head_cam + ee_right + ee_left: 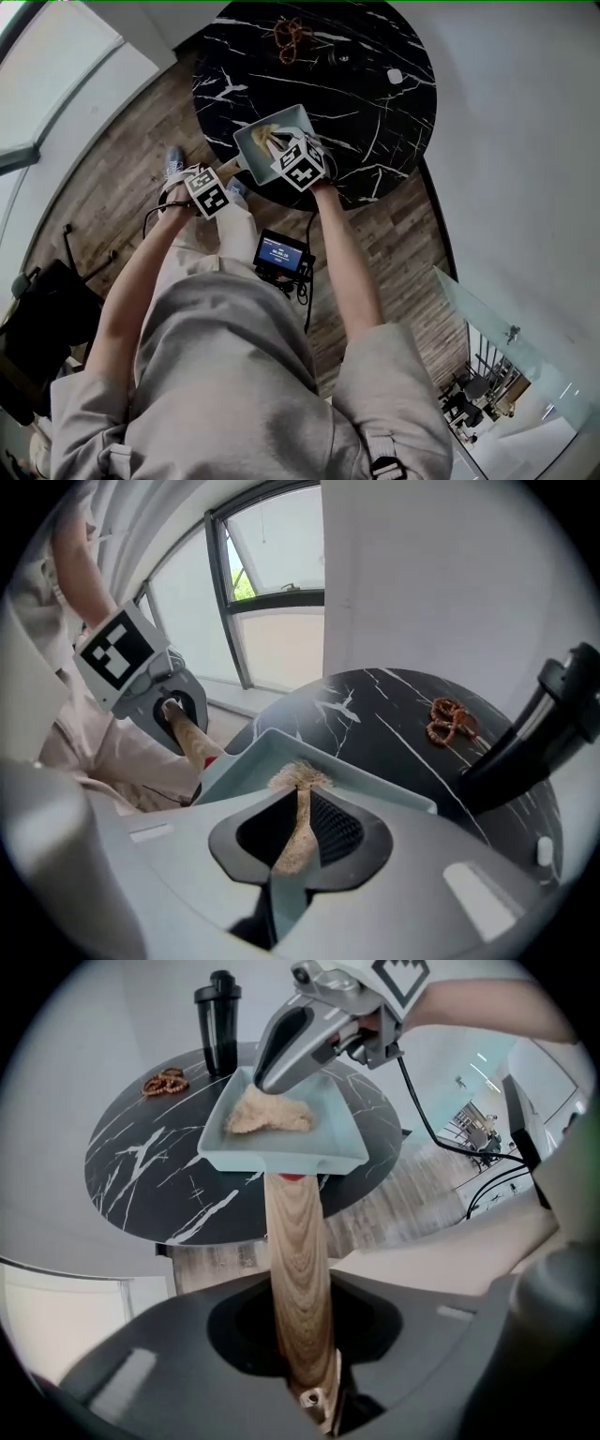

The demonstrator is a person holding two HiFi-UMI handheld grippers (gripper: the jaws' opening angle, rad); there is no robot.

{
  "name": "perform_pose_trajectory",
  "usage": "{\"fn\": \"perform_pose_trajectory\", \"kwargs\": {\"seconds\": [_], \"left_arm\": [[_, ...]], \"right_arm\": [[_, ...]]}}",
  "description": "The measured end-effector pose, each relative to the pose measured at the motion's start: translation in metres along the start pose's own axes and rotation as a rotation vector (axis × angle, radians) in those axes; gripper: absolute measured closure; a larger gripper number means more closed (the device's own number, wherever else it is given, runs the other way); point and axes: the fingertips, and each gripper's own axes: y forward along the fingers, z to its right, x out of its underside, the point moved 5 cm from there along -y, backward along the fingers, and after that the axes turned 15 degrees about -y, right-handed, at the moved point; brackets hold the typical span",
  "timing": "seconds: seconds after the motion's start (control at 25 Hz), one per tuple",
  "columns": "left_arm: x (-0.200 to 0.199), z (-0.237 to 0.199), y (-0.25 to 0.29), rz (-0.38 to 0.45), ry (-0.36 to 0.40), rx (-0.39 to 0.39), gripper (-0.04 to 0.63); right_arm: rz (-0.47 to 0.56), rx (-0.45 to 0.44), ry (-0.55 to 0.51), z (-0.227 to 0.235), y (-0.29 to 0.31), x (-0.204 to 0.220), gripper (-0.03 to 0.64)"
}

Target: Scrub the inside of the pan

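Clamping the pan handle [298, 1269], the left gripper [314, 1401] sits lower centre; the right gripper [265, 1080], pinching the scrub pad [272, 1115], bears down inside the pan [281, 1162] above.

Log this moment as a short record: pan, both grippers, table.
pan: pale blue, square pan with a wooden handle, at the table's near edge
left gripper: shut on the handle
right gripper: shut on a tan scrub pad, lying inside the pan
table: round, black marble
also on table: black bottle, brown twisted item
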Motion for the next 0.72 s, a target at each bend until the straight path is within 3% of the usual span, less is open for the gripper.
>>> {"fn": "perform_pose_trajectory", "kwargs": {"seconds": [0.16,0.48,0.64,0.72], "left_arm": [[0.0,0.0,0.001,-0.002,-0.002,0.003,0.514],[-0.002,-0.004,0.001,0.025,-0.023,-0.002,0.517],[-0.004,-0.005,0.001,0.03,-0.03,0.0,0.518],[-0.003,-0.006,0.001,0.034,-0.044,-0.006,0.518]], "right_arm": [[-0.089,-0.086,0.041,-0.008,0.03,0.003,0.549],[-0.218,-0.039,-0.051,0.018,0.043,-0.008,0.558],[-0.348,0.025,-0.061,0.047,0.029,0.023,0.572],[-0.409,-0.009,-0.055,0.051,0.022,0.038,0.58]]}}
